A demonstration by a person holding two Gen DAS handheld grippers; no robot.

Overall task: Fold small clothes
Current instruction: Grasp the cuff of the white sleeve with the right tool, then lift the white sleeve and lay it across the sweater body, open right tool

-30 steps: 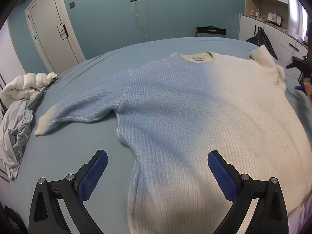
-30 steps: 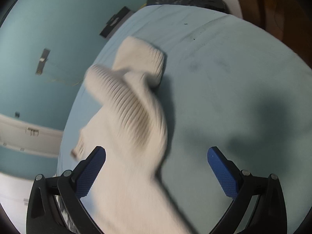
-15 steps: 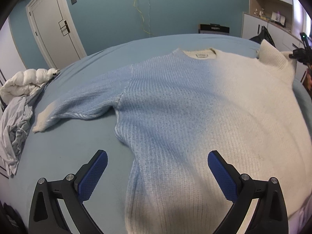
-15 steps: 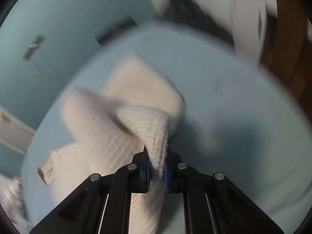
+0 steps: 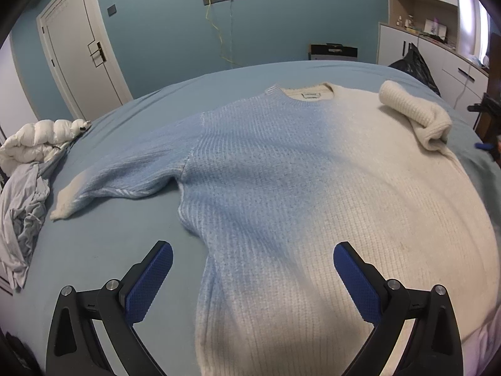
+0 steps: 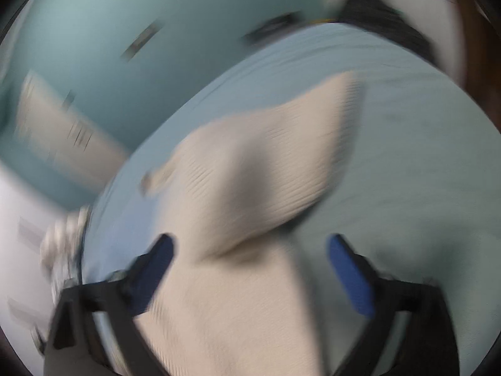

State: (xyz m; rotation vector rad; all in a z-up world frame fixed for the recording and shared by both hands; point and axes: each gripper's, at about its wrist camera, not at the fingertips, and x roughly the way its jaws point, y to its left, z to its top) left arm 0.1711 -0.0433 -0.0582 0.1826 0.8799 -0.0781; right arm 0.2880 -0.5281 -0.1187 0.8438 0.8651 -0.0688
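Blue-walled bedroom, white door (image 5: 78, 59) on the left, white cabinets (image 5: 438, 47) on the right, black bag (image 5: 413, 65) by them. Bed (image 5: 103, 250) with a light blue sheet fills both views. A sweater (image 5: 281, 188), knit, blue fading to cream, lies flat and face up on the bed, collar (image 5: 308, 92) at the far side with the label showing. Its left sleeve (image 5: 119, 181) is stretched out over the sheet, cuff toward the left edge of the bed. Its right sleeve (image 5: 416, 116) is folded in over the shoulder and lies bunched on the cream side of the body. A white puffer jacket (image 5: 40, 138) and a grey garment (image 5: 22, 216) are heaped at the left edge of the bed, well apart from the sweater.

My left gripper (image 5: 253, 275) hangs above the near hem area, jaws wide, blue pads clear of the knit, nothing between them that they press on.

My right gripper (image 6: 250, 269) is in a heavily blurred view. Its jaws have just been opening and now stand wide; the cream sleeve (image 6: 266, 169) lies ahead of them and cream knit runs down between the fingers, but the pads are not pressing on it. In the left view the right gripper (image 5: 487, 125) shows only as a dark bit at the right edge, beside the bed.
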